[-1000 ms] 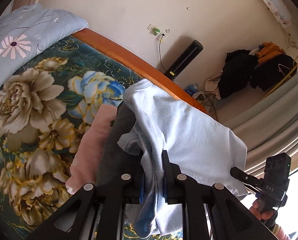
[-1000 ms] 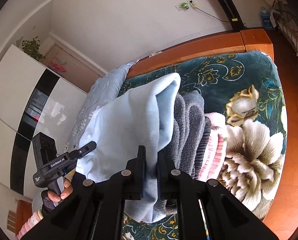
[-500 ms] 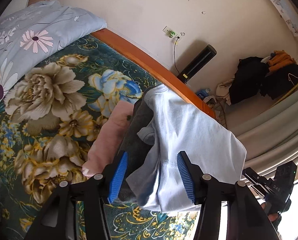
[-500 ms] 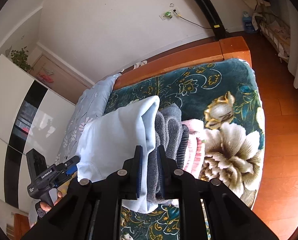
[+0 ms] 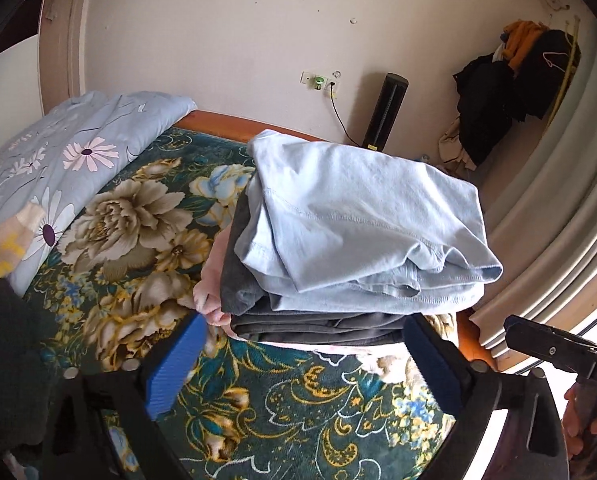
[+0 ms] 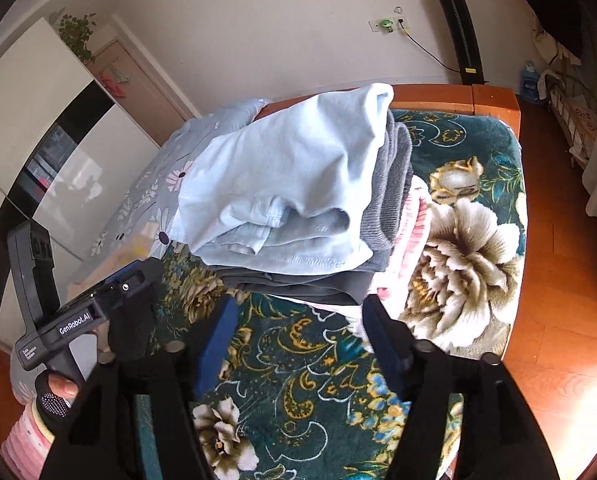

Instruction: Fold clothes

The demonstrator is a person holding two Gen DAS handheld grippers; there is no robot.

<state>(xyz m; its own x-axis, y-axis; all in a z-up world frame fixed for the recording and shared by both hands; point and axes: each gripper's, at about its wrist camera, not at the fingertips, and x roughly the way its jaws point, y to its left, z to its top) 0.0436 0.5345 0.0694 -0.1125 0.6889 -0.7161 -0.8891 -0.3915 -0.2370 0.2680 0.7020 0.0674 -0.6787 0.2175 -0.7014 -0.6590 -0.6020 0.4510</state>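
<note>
I see the folded light-blue cotton shirt [image 5: 362,216] on top of a stack — dark grey garment [image 5: 310,322] beneath it, pink cloth [image 6: 412,216] lowest — near the foot-end corner of the bed's dark-green floral blanket [image 5: 146,240]. My left gripper [image 5: 302,364] and right gripper [image 6: 298,336] are both opening, blue pads clear of the pile, nothing between their jaws.

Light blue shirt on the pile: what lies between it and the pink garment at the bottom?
Folded dark grey clothes lie between the light blue shirt and the pink garment; the right wrist view shows it best.
</note>
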